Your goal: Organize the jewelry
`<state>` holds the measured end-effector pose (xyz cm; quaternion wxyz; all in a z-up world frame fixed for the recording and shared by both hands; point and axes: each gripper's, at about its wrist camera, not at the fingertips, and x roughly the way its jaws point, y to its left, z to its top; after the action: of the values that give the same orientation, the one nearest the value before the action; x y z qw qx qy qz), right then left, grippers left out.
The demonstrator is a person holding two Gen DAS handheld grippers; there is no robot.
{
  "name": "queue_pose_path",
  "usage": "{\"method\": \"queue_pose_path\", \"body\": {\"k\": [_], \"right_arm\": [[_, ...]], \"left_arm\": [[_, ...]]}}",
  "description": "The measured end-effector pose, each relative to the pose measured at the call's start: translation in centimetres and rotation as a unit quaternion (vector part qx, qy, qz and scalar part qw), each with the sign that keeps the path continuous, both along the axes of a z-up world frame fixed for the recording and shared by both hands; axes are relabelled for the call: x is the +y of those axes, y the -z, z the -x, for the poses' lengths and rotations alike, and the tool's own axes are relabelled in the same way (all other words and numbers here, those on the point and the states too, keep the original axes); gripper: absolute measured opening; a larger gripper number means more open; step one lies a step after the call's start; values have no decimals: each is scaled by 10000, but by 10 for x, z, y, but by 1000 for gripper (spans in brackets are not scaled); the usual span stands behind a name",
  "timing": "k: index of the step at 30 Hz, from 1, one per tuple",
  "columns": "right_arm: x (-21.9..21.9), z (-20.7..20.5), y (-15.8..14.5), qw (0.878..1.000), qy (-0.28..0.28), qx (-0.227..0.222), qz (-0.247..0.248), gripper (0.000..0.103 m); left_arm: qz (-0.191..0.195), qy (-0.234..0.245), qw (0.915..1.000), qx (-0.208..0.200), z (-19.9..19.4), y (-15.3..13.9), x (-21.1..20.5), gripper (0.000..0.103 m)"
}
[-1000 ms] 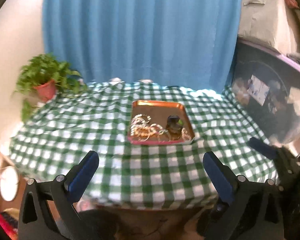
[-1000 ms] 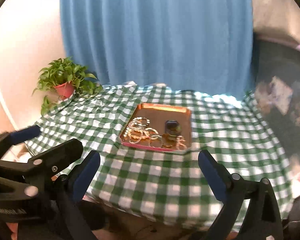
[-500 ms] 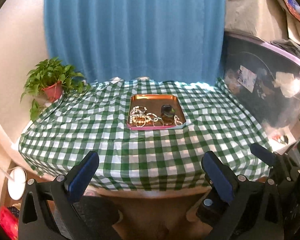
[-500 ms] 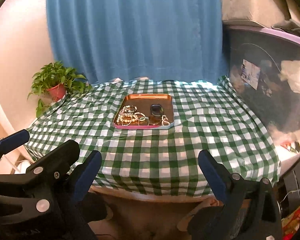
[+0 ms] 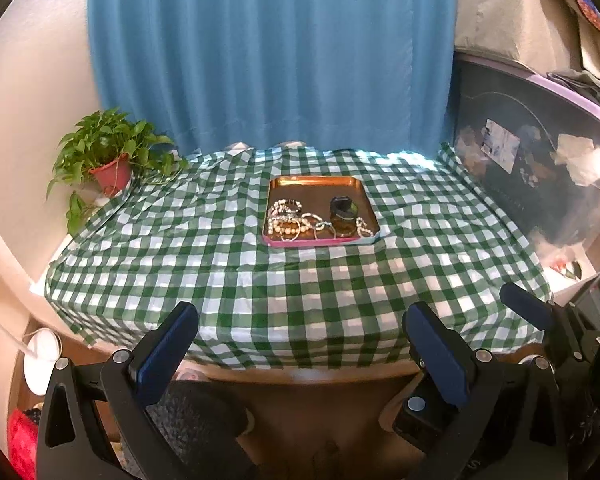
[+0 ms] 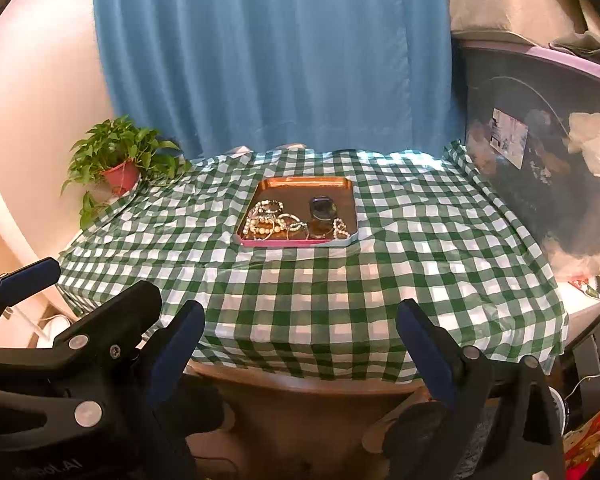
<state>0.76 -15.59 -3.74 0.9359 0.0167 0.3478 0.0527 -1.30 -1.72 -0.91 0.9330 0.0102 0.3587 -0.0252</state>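
A copper tray with a pink rim [image 5: 318, 182] [image 6: 304, 182] lies at the middle of a table under a green-checked cloth [image 5: 300, 280] [image 6: 320, 280]. In it is a tangle of bead bracelets and chains [image 5: 290, 222] [image 6: 270, 222] beside a small dark jar [image 5: 342, 216] [image 6: 321, 216]. My left gripper [image 5: 300, 354] hangs open off the near table edge, empty, far from the tray. My right gripper [image 6: 302, 350] is open and empty too, just as far back. The left gripper's body [image 6: 80, 344] shows at lower left of the right wrist view.
A potted green plant [image 5: 108, 156] [image 6: 118, 160] stands at the table's far left corner. A blue curtain [image 5: 268, 60] hangs behind. A dark plastic bin with a purple lid [image 5: 540, 168] and a grey box [image 5: 508, 12] crowd the right side. A white lamp [image 5: 40, 354] sits on the floor at left.
Both grippers have pulled back and away from the table; the tray now looks smaller and the table's near edge and underside show. Both stayed open.
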Motion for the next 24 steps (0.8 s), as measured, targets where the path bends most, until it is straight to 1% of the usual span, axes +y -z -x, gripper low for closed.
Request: {"method": "queue_pose_path", "body": {"k": [10, 24], "right_arm": [[1, -5, 5, 10000, 3, 75, 3, 97], [2, -5, 8, 10000, 9, 90, -2, 97]], "left_arm": [[-19, -25, 9999, 102, -4, 6, 1, 103], [-16, -28, 10000, 88, -4, 6, 2, 103]]}}
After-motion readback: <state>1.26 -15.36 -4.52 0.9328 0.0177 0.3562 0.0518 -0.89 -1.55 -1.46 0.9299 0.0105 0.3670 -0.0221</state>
